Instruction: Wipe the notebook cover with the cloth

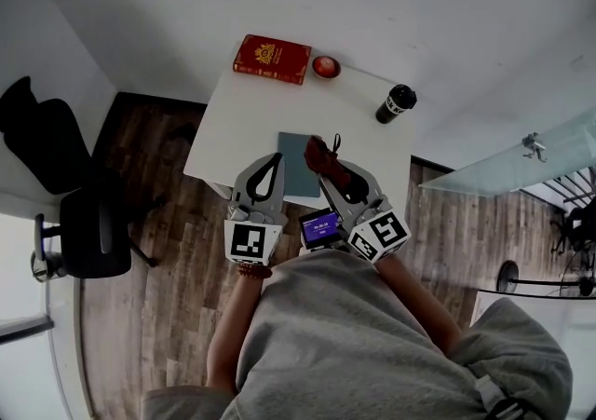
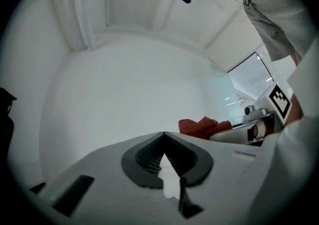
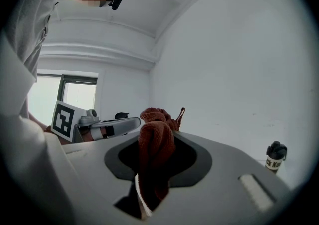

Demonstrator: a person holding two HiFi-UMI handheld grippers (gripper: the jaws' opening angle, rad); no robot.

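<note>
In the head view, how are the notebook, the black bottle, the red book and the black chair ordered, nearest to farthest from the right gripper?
1. notebook, on the table, just left of the right gripper's tongs.
2. black bottle, table's right edge, and red book, far left corner: too close to call.
3. black chair, on the floor, far left.

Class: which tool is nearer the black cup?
Right. The right tool, holding the cloth, is at the notebook's edge facing the cup; the left tool is at its opposite edge, farther away.
</note>
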